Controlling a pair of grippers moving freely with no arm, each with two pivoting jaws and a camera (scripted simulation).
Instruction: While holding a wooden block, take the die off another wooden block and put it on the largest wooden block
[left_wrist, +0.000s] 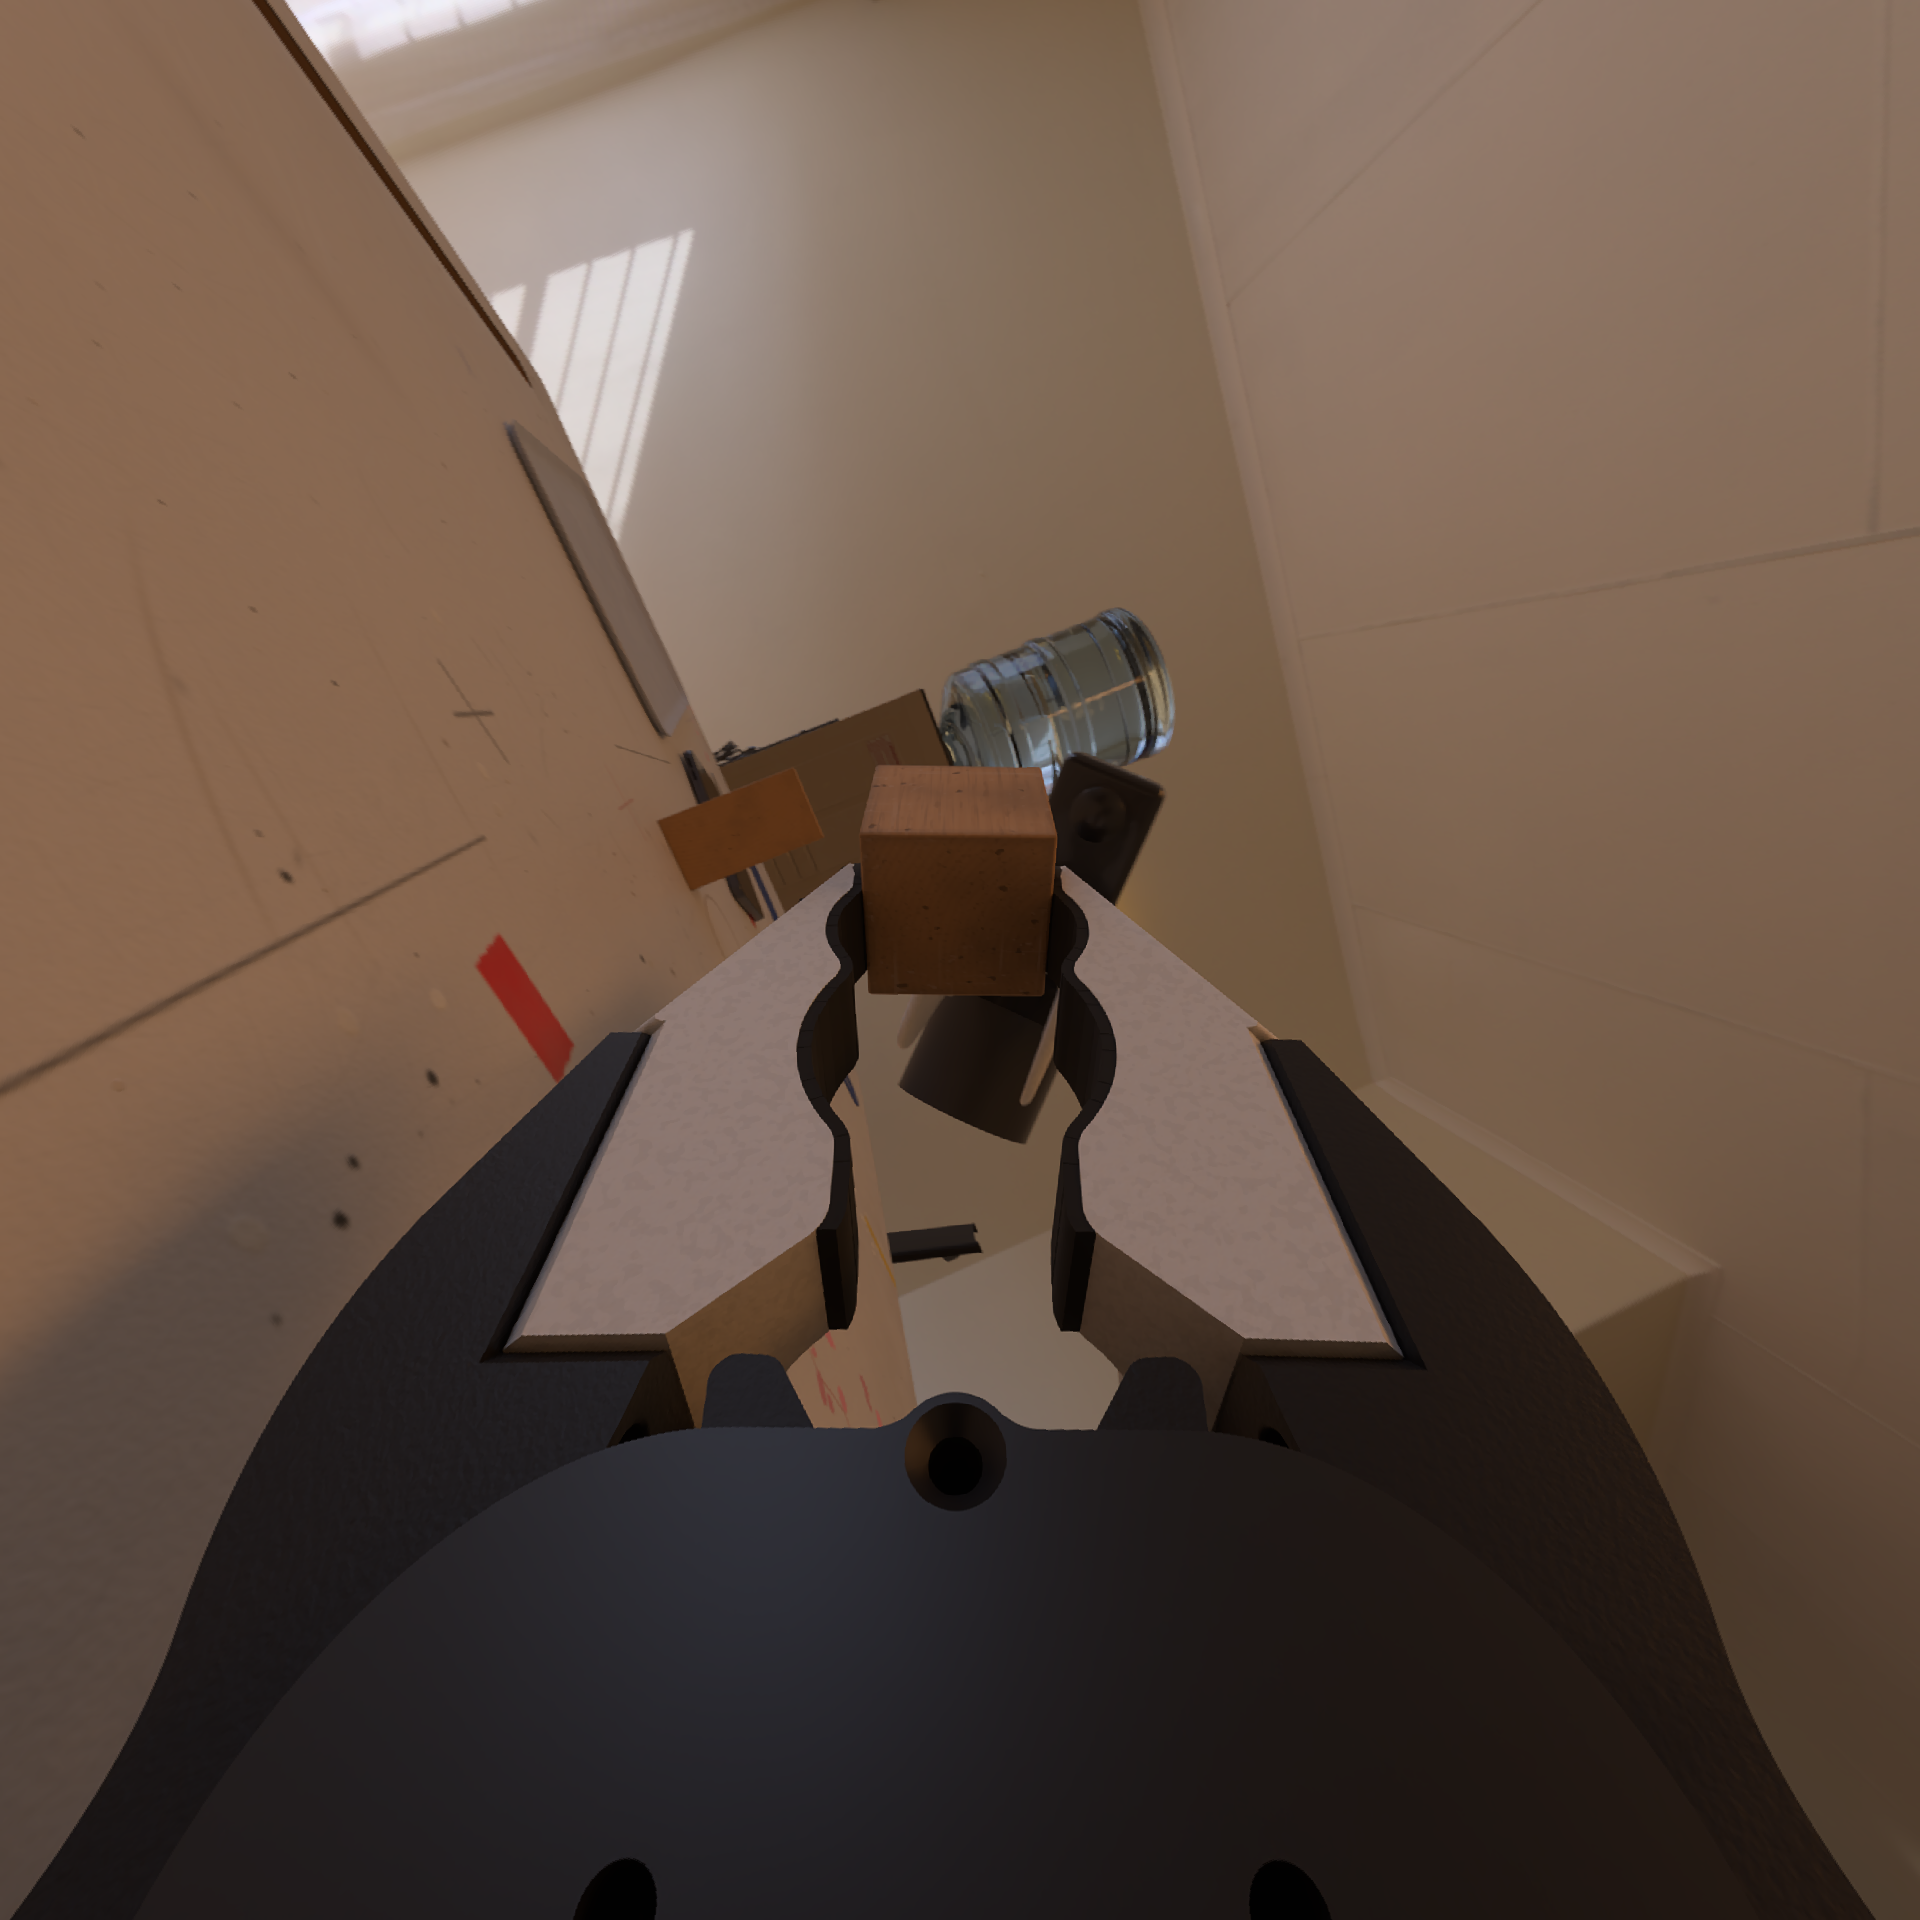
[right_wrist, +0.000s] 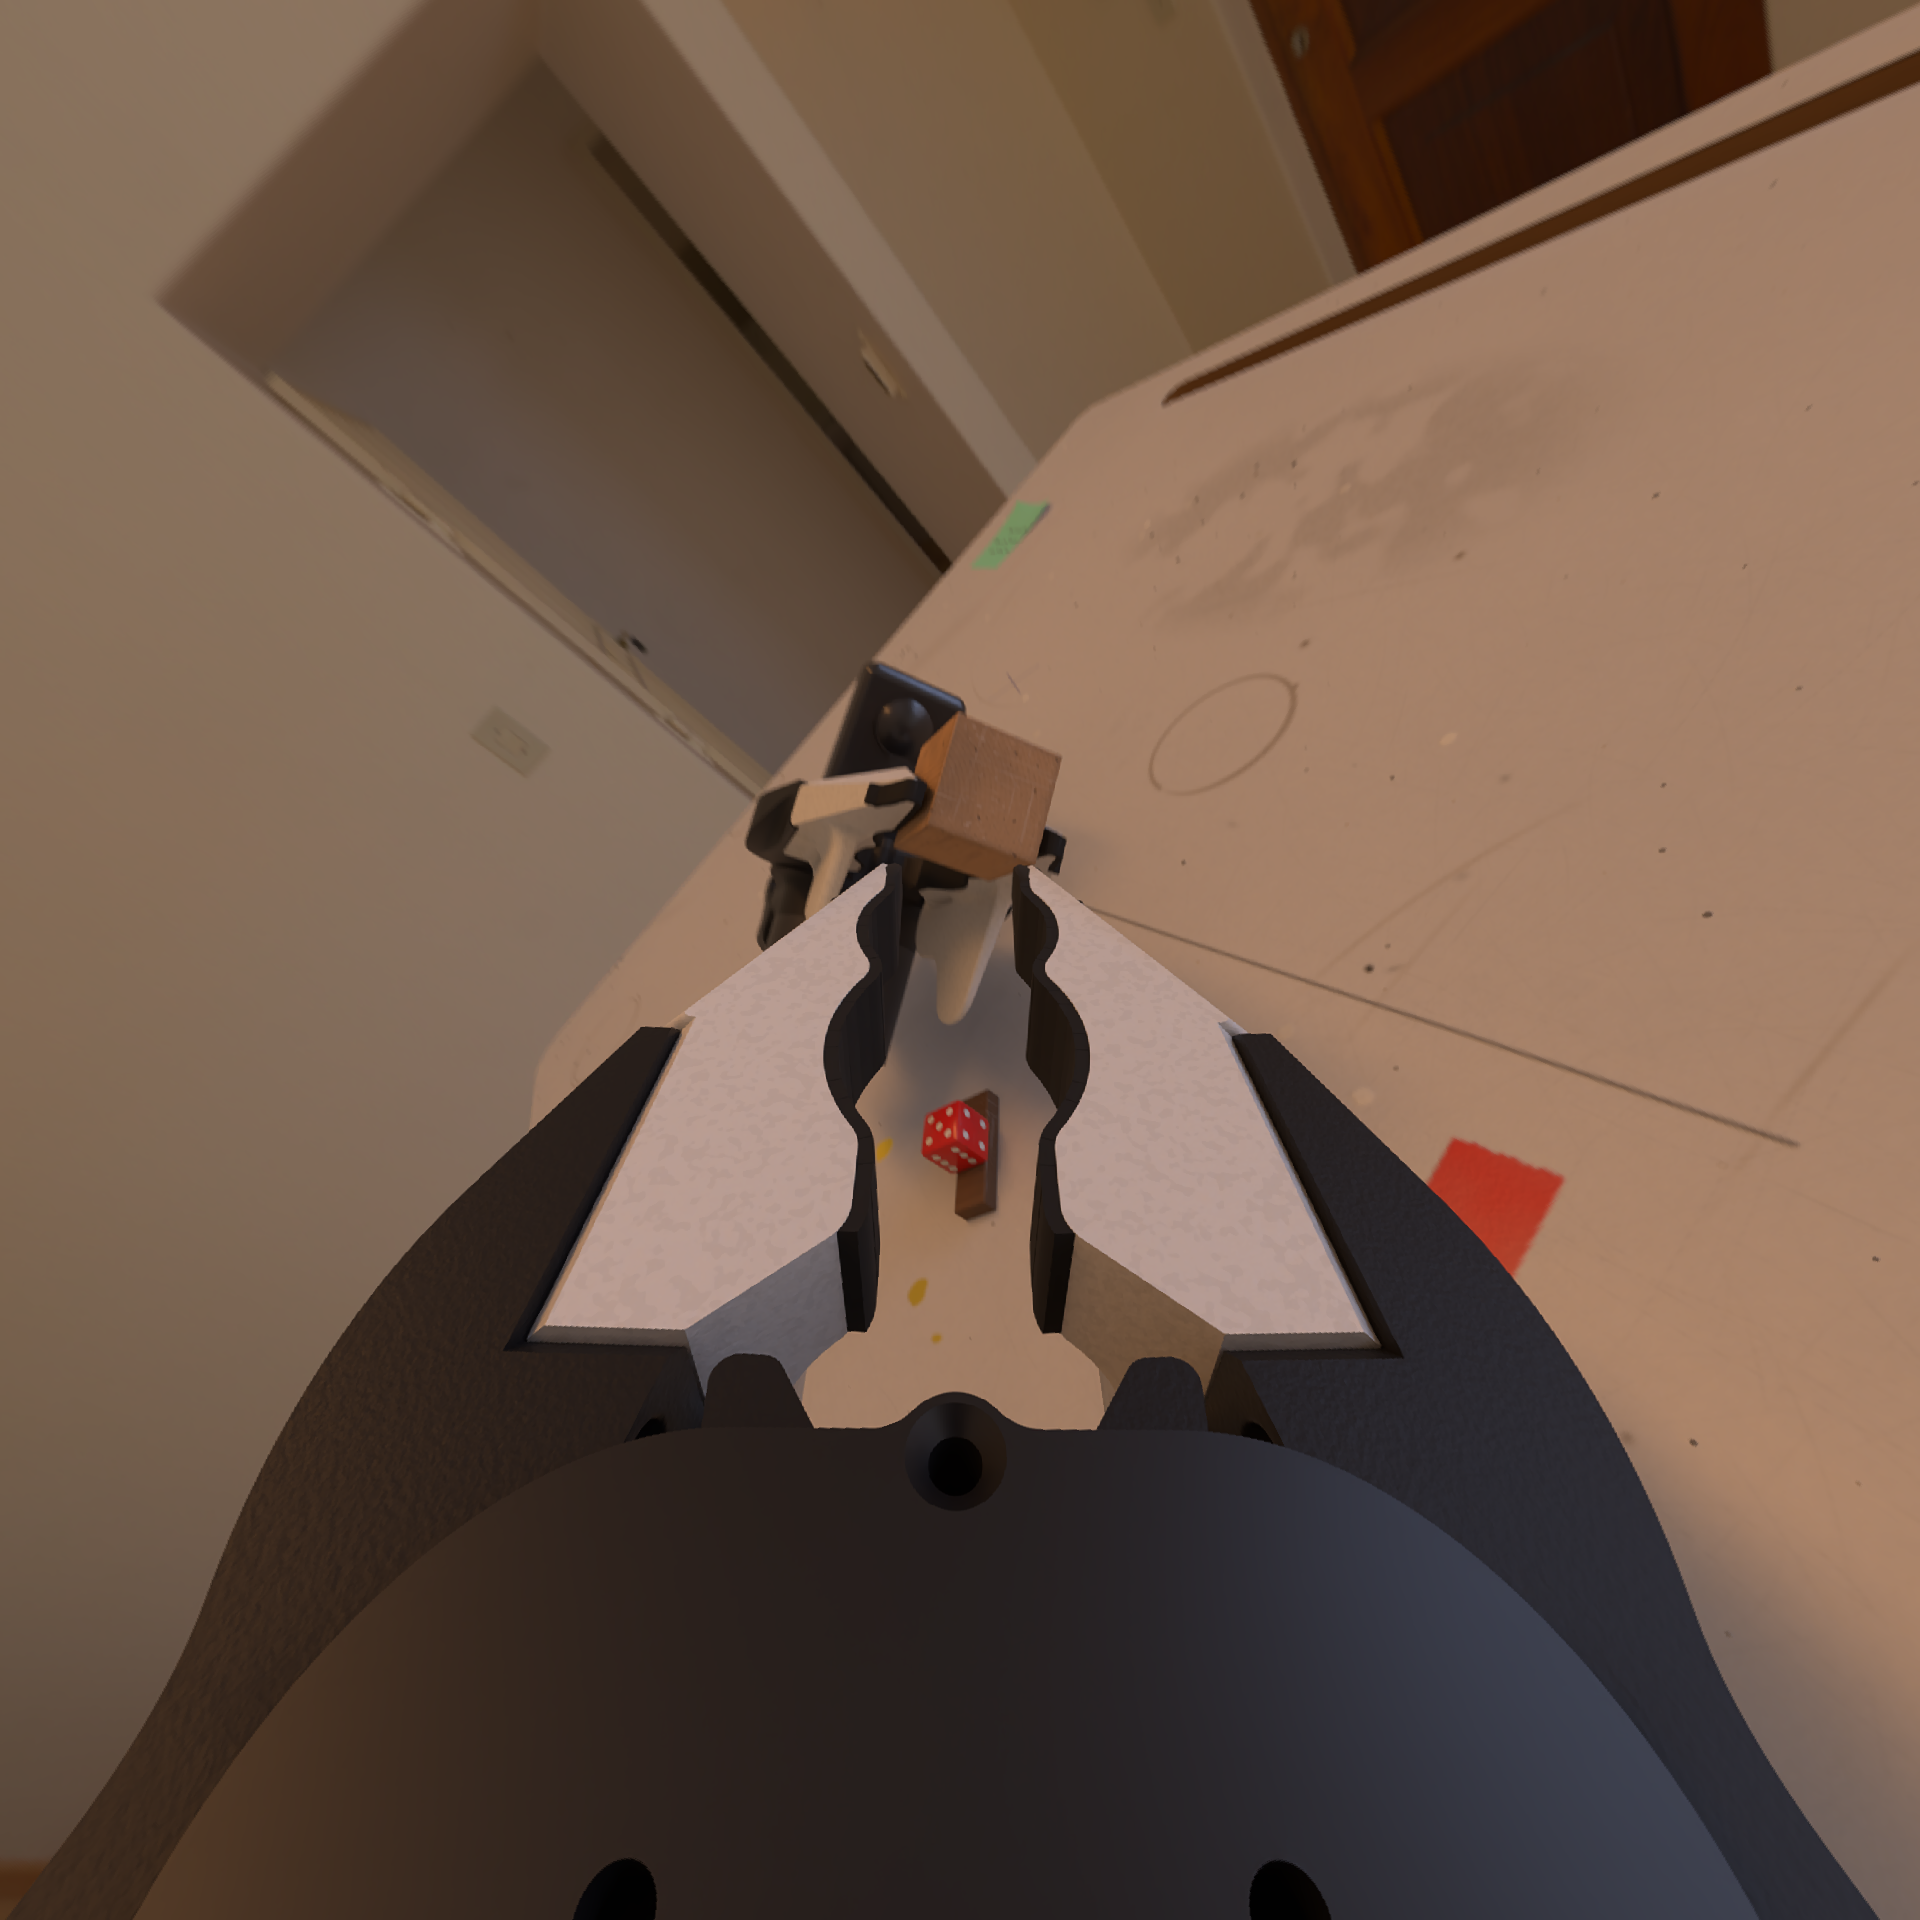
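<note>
While left gripper (left_wrist: 956, 914) clamps the light-brown wooden cube (left_wrist: 954, 881), right gripper (right_wrist: 951, 883) hangs open above red white-pipped die (right_wrist: 955, 1135) on thin dark wooden slab (right_wrist: 979, 1162).

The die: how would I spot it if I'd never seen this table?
Start at the pale table and find the red tape patch on it. Beside that patch, seen between the fingers of the right gripper, lies a thin dark wooden block with the die on it. It is the only small red cube with white dots.
</note>
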